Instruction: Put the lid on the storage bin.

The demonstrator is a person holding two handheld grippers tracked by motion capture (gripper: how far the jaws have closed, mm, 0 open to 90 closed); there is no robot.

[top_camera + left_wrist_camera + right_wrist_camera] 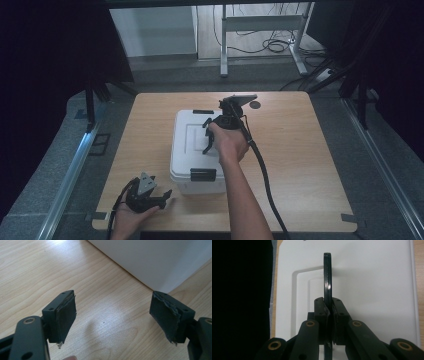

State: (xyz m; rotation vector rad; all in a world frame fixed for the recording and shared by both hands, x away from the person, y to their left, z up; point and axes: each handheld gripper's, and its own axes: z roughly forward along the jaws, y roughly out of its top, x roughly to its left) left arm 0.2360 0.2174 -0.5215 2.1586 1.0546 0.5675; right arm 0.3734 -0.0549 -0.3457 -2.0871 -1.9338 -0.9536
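A white lidded box (187, 150) stands in the middle of the wooden table (300, 165). Its thin black carry handle (327, 277) stands upright over the lid (367, 290). My right gripper (328, 306) is shut on that handle, and in the high view the gripper (214, 132) sits above the lid's right side, holding the handle (206, 124). My left gripper (166, 196) rests low at the table's front left, open, nothing between its pads. In the left gripper view its jaws (112, 312) stand wide apart over bare wood, with the box's lower corner (150, 260) just beyond.
Black latches sit on the box's near side (203, 174) and far side (203, 111). A small dark disc (255, 105) lies on the table behind the box. The right gripper's cable (265, 175) trails toward the front edge. Grey floor and metal rails (70, 170) surround the table.
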